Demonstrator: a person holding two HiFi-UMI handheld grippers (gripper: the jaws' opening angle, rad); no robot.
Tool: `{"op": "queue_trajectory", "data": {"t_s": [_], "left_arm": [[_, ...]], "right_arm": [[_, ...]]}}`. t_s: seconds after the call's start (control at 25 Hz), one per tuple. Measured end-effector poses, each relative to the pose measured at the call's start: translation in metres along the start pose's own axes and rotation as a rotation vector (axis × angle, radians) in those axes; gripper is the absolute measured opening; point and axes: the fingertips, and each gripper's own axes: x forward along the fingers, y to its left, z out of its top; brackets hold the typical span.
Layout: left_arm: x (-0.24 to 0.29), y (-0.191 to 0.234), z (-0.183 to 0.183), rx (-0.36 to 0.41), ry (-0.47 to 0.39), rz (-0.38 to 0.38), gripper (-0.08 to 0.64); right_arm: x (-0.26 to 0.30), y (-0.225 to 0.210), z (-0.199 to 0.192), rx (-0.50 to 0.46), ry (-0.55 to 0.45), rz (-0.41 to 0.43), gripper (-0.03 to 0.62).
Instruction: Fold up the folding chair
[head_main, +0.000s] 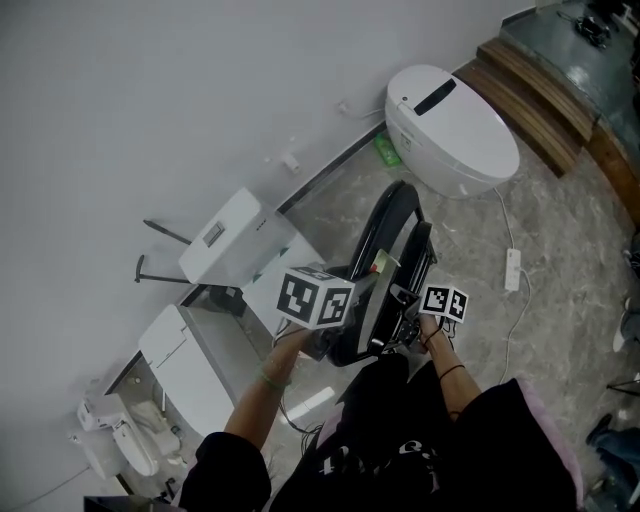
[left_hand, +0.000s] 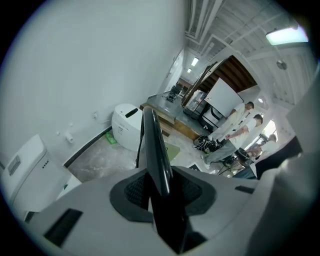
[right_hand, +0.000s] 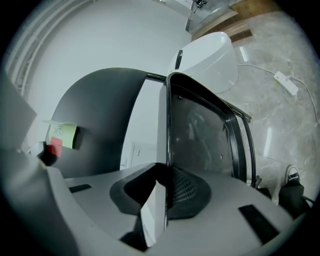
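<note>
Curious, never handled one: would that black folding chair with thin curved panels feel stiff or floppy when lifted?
Probably stiff: the black folding chair shows no sag, though gripped only at one end. Its glossy, thin edge in the left gripper may slip.

The floor (head_main: 560, 230) is pale veined stone; a white domed appliance (head_main: 450, 130) sits on it by the wall, a small green thing (head_main: 387, 151) just beside it; a white power strip (head_main: 513, 270) and its cable lie nearby; a wooden step (head_main: 535, 100) borders the far corner; the black folding chair (head_main: 385, 270) rises mid-floor, its feet hidden.
</note>
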Motion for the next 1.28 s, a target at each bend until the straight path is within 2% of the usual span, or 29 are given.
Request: {"op": "queue_trajectory", "data": {"t_s": [0.2, 0.36, 0.6, 0.92, 1.16, 1.28], "left_arm": [[-0.002, 0.01, 0.019, -0.023, -0.016, 0.0, 0.1], [0.009, 0.03, 0.059, -0.044, -0.023, 0.021, 0.097], [0.019, 0.038, 0.099, -0.019, -0.044, 0.078, 0.098], [0.077, 0.081, 0.211, -0.055, -0.04, 0.145, 0.1], [0.109, 0.1, 0.269, -0.069, -0.037, 0.167, 0.1], [0.117, 0.107, 0.284, -0.066, -0.028, 0.163, 0.1]], "right_arm": [[0.009, 0.01, 0.014, 0.008, 0.002, 0.006, 0.077], [0.028, 0.019, 0.053, 0.003, 0.011, 0.023, 0.077], [0.044, 0.031, 0.1, -0.028, 0.042, 0.049, 0.077], [0.09, 0.033, 0.229, -0.048, 0.114, 0.06, 0.078], [0.104, 0.031, 0.296, -0.054, 0.132, 0.067, 0.078], [0.11, 0.031, 0.314, -0.056, 0.131, 0.067, 0.078]]}}
